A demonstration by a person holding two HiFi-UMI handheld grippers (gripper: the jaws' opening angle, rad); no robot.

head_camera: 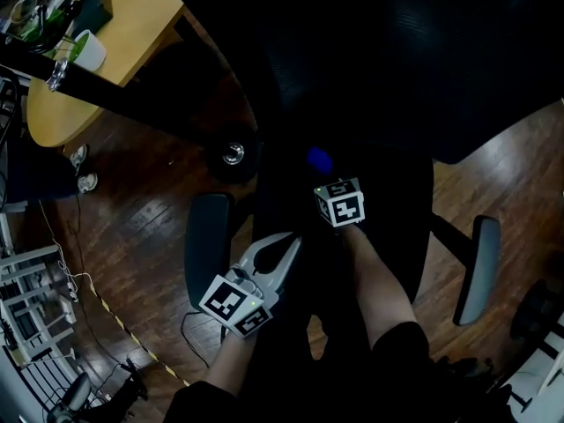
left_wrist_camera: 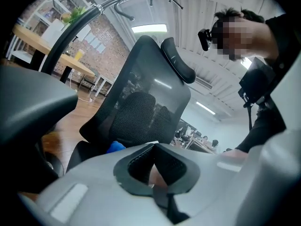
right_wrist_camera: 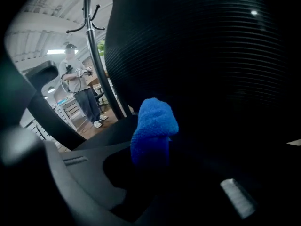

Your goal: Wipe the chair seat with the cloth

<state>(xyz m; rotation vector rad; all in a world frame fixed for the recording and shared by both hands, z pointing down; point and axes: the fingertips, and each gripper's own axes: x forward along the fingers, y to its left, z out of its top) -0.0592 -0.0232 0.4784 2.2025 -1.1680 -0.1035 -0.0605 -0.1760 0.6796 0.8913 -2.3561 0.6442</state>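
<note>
Quick look at this one: the right gripper is clamped on the small bright blue fuzzy cloth, which pokes up out of its jaws as a bunched wad, right in front of the big black mesh backrest and low against it. The cloth sits over the dark padded chair seat at the foot of that backrest, but it's so dark there that I can't tell if it's actually touching the seat or just above it. The left gripper has its jaws together w/ nothing between them. It's parked further out from the backrest, near the seat's front edge, beside the grey padded armrest. IMO the wiping is either barely going or about to go. What could go wrong: the cloth is pinched as a lump, so only a tiny patch would meet the seat and most of it gets missed unless the passes overlap a lot. Drag it hard across the fabric and friction could tug it out of the jaws, esp. if the pinch only has a fold. Tilt too low and the hard jaw ends rub the seat instead of the cloth. It's also tight to the backrest, so a forward stroke could ram the mesh, and a sideways sweep could clip the idle left gripper.
</note>
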